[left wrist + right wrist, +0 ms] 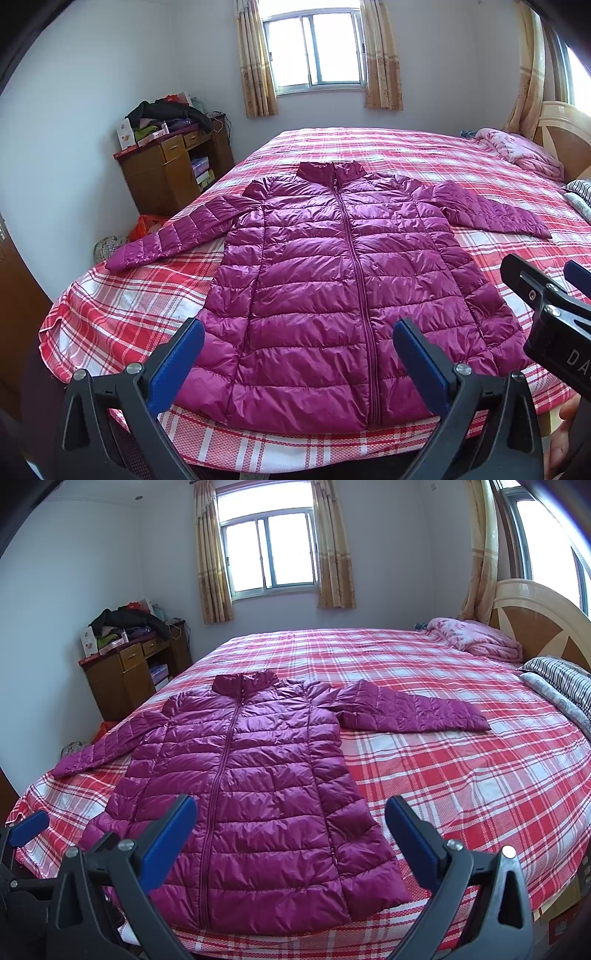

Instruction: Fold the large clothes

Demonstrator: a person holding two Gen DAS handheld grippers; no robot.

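A magenta quilted puffer jacket point(332, 280) point(243, 794) lies flat and zipped on the red plaid bed point(140, 295) point(461, 775), collar away from me, both sleeves spread out to the sides. My left gripper point(297, 354) hovers open above the jacket's hem, its blue pads point(177, 365) wide apart and empty. My right gripper point(290, 834) is also open and empty, held over the hem's right side. The right gripper's black body point(546, 306) shows at the right edge of the left wrist view. The left gripper's blue pad point(27, 825) shows at the right wrist view's left edge.
A wooden desk point(166, 173) piled with clothes stands at the left wall. A pink folded quilt point(476, 638), striped pillows point(561, 679) and the headboard point(539, 620) sit at the bed's right end. A hand point(563, 439) is at the lower right. Curtained window point(267, 550) behind.
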